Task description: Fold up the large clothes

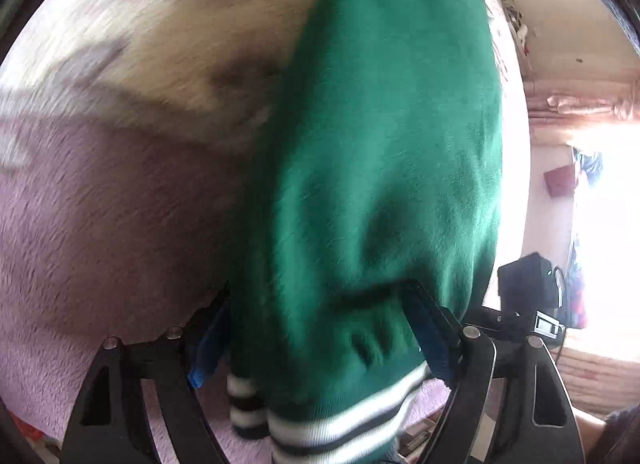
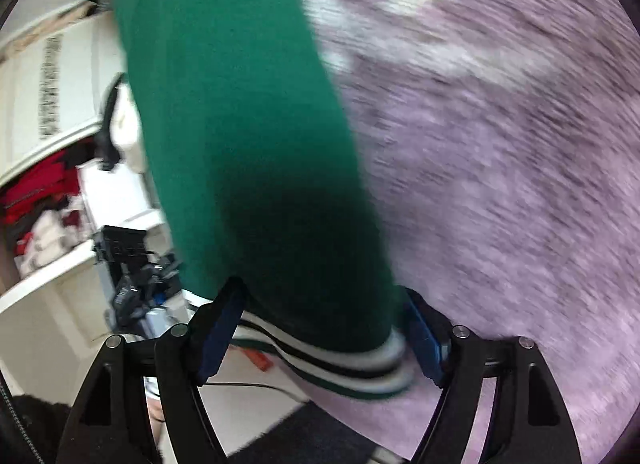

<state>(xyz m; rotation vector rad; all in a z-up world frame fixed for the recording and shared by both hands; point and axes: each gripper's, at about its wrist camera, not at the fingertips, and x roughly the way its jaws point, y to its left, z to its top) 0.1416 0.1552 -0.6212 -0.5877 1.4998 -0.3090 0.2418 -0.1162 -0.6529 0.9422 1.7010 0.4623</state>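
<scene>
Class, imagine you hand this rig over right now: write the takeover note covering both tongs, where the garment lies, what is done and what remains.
Left tongs: jaws wide, the green sweater lies between them near its striped hem; pads do not look pressed on it.
Right tongs: also wide, straddling the sweater's striped hem; no firm grip visible.
Garment: stretched over the lilac fleece blanket, hem end nearest both cameras.
Done: the sweater seems laid down on the blanket; how many folds are made cannot be told.
Left: probably regrip, finish folding, smooth flat.
</scene>
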